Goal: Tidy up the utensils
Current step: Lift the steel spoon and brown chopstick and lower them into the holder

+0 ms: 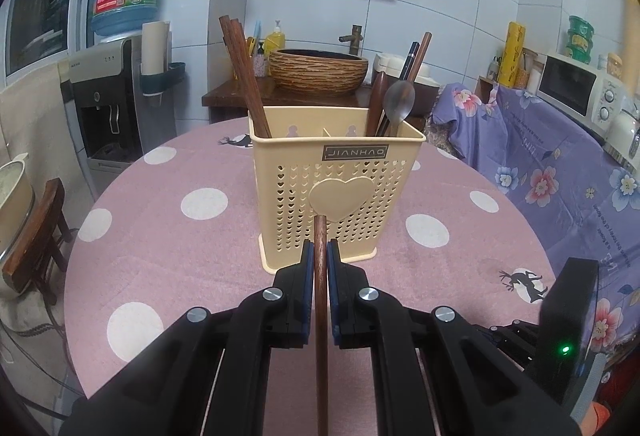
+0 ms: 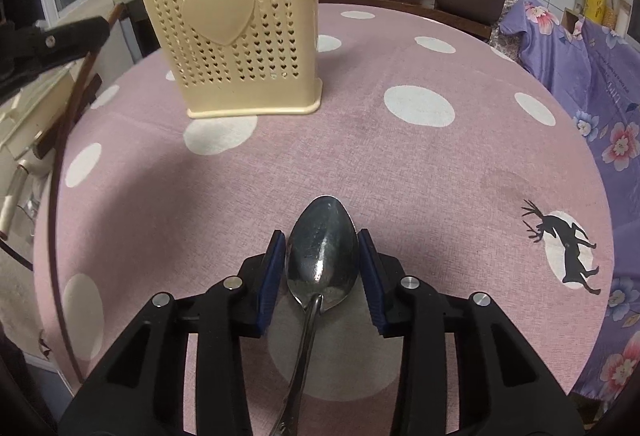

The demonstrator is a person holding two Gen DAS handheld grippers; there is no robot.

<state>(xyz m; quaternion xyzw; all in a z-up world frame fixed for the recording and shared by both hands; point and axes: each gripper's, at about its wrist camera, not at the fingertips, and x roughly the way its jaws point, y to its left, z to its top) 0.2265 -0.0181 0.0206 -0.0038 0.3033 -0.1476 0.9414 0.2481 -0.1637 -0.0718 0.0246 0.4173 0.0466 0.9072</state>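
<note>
Holding a wooden chopstick in my left tongs, pads clamped tight on the shaft, the stick running lengthwise between them with its tip poking out ahead toward the holder. Right tongs sit around a metal spoon lying on the table: pads flank the bowl on both sides, left pad looks to be touching the rim, right pad has a thin gap or is just touching, I cannot tell. I read that as not yet a firm grip. No earlier frame to compare, so that's all on that side.

Handling: chopstick is light, stiff, thin, and apt to pivot if gripped at one point; a lengthwise hold like this keeps it aligned. Spoon is rigid, heavier, polished steel, so slippery. The bowl is curved and tapered, so pads squeezing its edges may squirt it forward. Neck or upper handle looks the safer spot, narrow and parallel-sided.

Further out, the cream utensil holder stands upright on the pink spotted tablecloth, heart panel facing me. Inside it: more chopsticks leaning in the left compartment, another spoon and dark handles in the right one. My guess: chopstick goes left with its kind, spoon goes right. From the right wrist view the left tongs hang beside the holder, clear of it.
</note>
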